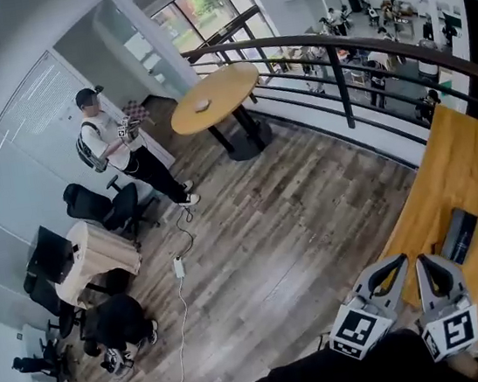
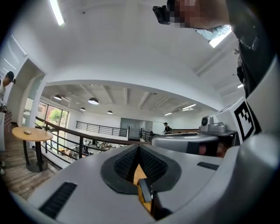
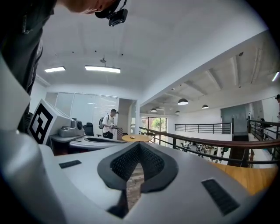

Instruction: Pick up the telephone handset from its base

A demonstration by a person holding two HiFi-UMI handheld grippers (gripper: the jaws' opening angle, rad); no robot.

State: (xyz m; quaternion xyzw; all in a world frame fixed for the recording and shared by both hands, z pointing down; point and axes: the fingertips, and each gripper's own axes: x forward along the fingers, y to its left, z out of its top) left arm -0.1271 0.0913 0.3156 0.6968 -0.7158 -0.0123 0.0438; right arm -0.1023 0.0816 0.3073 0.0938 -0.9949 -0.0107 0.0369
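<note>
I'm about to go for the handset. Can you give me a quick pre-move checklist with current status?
1. Phone in sight on table: ok.
2. Handset seated on it: cannot tell, too small.
3. Left gripper jaws open for a grasp: not ok, shut.
4. Right gripper jaws open: not ok, shut.
5. Both grippers empty: ok.
6. Nothing between grippers and phone: ok.

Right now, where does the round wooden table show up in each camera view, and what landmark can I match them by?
Head view: the round table is at upper centre, beside the railing.
Left gripper view: the round table is at the far left, at mid height.
Right gripper view: the round table is small, near the centre.
Shared landmark: the curved railing, running rightward from the table.
</note>
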